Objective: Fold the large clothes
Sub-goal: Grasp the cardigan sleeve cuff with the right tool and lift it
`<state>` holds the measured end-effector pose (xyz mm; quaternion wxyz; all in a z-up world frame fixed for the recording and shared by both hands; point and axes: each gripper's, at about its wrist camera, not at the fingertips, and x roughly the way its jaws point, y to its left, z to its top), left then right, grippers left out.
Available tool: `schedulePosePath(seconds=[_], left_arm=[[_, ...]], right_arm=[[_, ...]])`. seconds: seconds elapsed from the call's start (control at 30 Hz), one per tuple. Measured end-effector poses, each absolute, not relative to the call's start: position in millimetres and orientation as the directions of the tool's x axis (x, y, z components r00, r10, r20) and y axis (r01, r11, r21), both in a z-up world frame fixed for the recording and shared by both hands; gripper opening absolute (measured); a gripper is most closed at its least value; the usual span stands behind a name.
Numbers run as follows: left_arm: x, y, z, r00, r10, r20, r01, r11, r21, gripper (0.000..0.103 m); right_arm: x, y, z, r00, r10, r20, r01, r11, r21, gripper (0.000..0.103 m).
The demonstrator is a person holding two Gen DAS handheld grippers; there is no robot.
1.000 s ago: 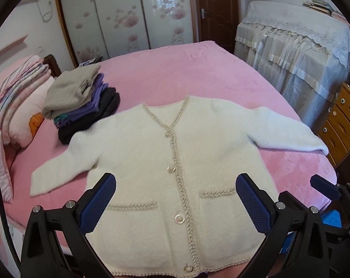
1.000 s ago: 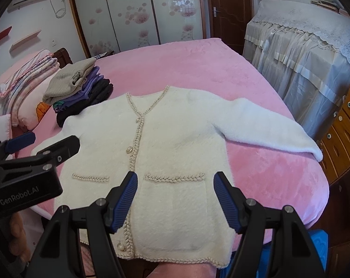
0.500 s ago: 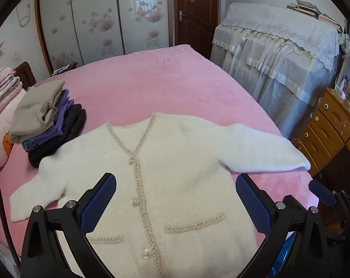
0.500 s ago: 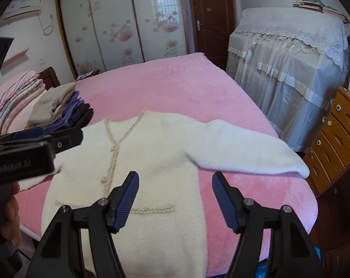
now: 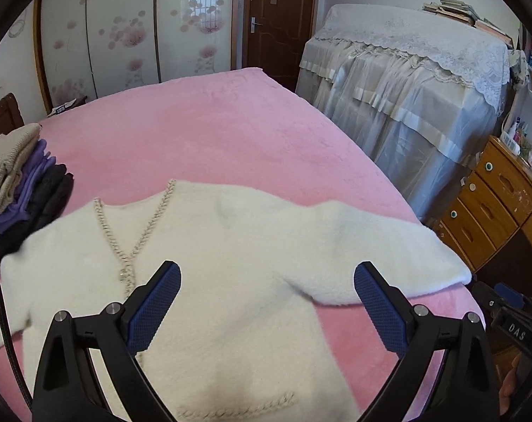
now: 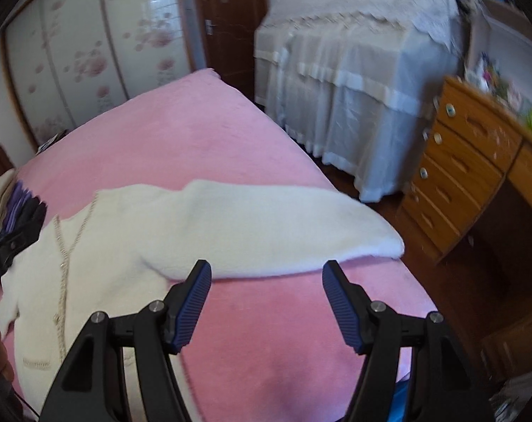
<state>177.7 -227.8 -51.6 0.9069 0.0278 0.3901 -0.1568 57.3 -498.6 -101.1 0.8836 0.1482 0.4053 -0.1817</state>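
A cream fluffy cardigan (image 5: pixel 230 246) with braided trim and buttons lies flat, front up, on the pink bed (image 5: pixel 213 130). Its right sleeve (image 6: pixel 266 225) stretches out toward the bed's right edge. My left gripper (image 5: pixel 266 302) is open and empty, hovering over the cardigan's body below the right shoulder. My right gripper (image 6: pixel 266 299) is open and empty, above the pink cover just in front of the right sleeve. The cardigan's hem is out of view.
A stack of folded clothes (image 5: pixel 16 183) sits at the bed's left. A cloth-covered cabinet (image 5: pixel 406 105) stands to the right, a wooden drawer unit (image 6: pixel 470 161) nearer. Wardrobe doors (image 5: pixel 125 35) and a dark door (image 5: pixel 280 17) lie behind.
Both grippers have moved forward and to the right over the cardigan, toward its right sleeve. Both stayed open and empty. The cardigan has not moved.
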Motion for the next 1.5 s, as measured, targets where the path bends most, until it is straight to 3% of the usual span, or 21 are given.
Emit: schedulePosePath(seconds=[0.3,0.53,0.73,0.77,0.83,0.87,0.93,0.97,1.07,1.17,1.33,1.5], left_arm=[[196,-276,-100,0.656,-0.262,-0.708,0.354,0.935,-0.018,0.099],[209,-299,-123,0.648,-0.260,-0.716,0.348,0.937,-0.025,0.099],[213,-304,-127,0.636,-0.270,-0.723,0.348,0.936,-0.044,0.099],[212,-302,-126,0.637,-0.275,-0.720,0.350,0.935,-0.047,0.099],[209,-297,-123,0.640,-0.282,-0.715,0.355,0.933,-0.050,0.099],[207,-294,-121,0.644,-0.281,-0.712,0.354,0.934,-0.049,0.099],[205,-285,-116,0.649,-0.281,-0.707,0.350,0.935,-0.050,0.099],[204,-280,-112,0.652,-0.283,-0.704,0.349,0.936,-0.053,0.099],[200,-259,-101,0.668,-0.295,-0.684,0.342,0.937,-0.071,0.099],[199,-224,-88,0.686,-0.307,-0.660,0.320,0.942,-0.105,0.099],[207,-150,-78,0.707,-0.259,-0.658,0.216,0.965,-0.148,0.099],[218,-74,-90,0.713,-0.153,-0.684,0.091,0.988,-0.126,0.099]], right_arm=[[61,-596,-180,0.547,-0.082,-0.833,0.600,0.733,0.322,0.060],[77,-636,-229,0.567,0.017,-0.823,0.666,0.579,0.471,0.060],[88,-656,-244,0.616,0.005,-0.788,0.690,0.478,0.543,0.059],[90,-658,-244,0.620,-0.009,-0.785,0.696,0.468,0.545,0.056],[97,-661,-243,0.607,-0.031,-0.794,0.709,0.471,0.524,0.035],[101,-661,-242,0.604,-0.046,-0.796,0.710,0.485,0.511,0.029],[108,-656,-232,0.618,-0.079,-0.782,0.688,0.536,0.489,0.011],[110,-649,-221,0.629,-0.117,-0.769,0.675,0.574,0.464,0.009],[118,-617,-175,0.682,-0.211,-0.701,0.609,0.694,0.384,0.008],[127,-570,-126,0.763,-0.215,-0.609,0.488,0.809,0.326,0.008],[155,-472,-77,0.845,-0.090,-0.526,0.242,0.943,0.229,0.008],[193,-371,-89,0.832,0.051,-0.553,0.029,0.991,0.134,0.008]])
